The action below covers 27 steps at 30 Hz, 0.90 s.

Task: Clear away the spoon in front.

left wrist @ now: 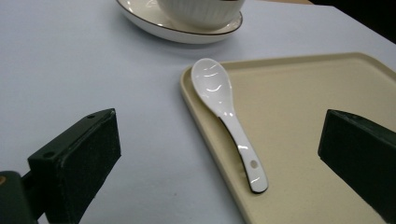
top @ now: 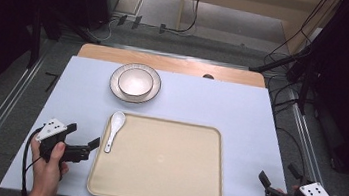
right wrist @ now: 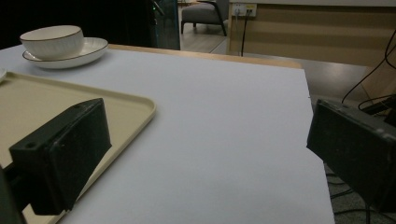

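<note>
A white ceramic spoon (top: 114, 130) (left wrist: 229, 112) lies along the left rim of a beige tray (top: 164, 162) (left wrist: 303, 102), its scoop at the tray's far left corner. My left gripper (top: 83, 135) (left wrist: 219, 144) is open just short of the spoon's handle end, not touching it. Beyond the tray a white bowl (top: 135, 81) (left wrist: 201, 9) sits on a dark-rimmed plate (top: 114, 81) (left wrist: 154, 21). My right gripper (top: 279, 175) (right wrist: 210, 140) stands open with nothing between its jaws, at the table's front right, right of the tray (right wrist: 28, 102).
The pale sheet covering the table (top: 241, 111) (right wrist: 224, 116) has free room right of the tray and around the plate. A wooden strip (top: 176, 64) runs along the far edge. Cables and dark stands (top: 297, 63) lie on the floor beyond.
</note>
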{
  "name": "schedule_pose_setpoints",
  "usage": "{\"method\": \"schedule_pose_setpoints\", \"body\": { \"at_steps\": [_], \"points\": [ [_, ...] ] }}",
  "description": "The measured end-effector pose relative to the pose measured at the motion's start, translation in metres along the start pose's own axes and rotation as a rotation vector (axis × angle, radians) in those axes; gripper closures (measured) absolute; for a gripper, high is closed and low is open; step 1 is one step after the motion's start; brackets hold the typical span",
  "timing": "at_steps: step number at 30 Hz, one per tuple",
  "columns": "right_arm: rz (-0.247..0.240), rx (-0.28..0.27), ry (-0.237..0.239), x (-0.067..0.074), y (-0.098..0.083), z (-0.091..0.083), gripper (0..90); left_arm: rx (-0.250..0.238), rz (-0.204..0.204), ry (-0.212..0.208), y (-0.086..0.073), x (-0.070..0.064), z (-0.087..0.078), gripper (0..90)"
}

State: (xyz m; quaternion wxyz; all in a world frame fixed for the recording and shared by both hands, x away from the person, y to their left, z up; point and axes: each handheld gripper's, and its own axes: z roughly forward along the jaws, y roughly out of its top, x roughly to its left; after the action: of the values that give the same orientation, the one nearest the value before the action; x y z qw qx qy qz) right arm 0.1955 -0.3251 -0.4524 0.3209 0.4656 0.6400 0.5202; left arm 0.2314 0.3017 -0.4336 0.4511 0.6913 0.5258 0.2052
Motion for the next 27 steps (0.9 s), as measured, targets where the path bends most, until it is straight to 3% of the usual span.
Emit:
{"method": "schedule_pose_setpoints", "body": {
  "at_steps": [8,14,21,27],
  "points": [
    [-0.002,-0.001,0.0,0.0,0.0,0.0,0.0,-0.038,-0.013,0.031,0.001,0.02,-0.012,0.0],
    [0.001,0.0,0.0,0.0,0.0,0.0,0.0,-0.037,0.005,0.006,-0.002,0.031,-0.019,0.0],
    [0.0,0.0,-0.001,-0.001,0.0,0.0,0.0,-0.033,0.041,-0.004,-0.001,0.036,-0.024,0.0],
    [0.002,0.001,-0.003,0.0,0.0,0.0,0.0,-0.026,0.044,-0.01,-0.003,0.04,-0.024,0.0]
  ]
}}
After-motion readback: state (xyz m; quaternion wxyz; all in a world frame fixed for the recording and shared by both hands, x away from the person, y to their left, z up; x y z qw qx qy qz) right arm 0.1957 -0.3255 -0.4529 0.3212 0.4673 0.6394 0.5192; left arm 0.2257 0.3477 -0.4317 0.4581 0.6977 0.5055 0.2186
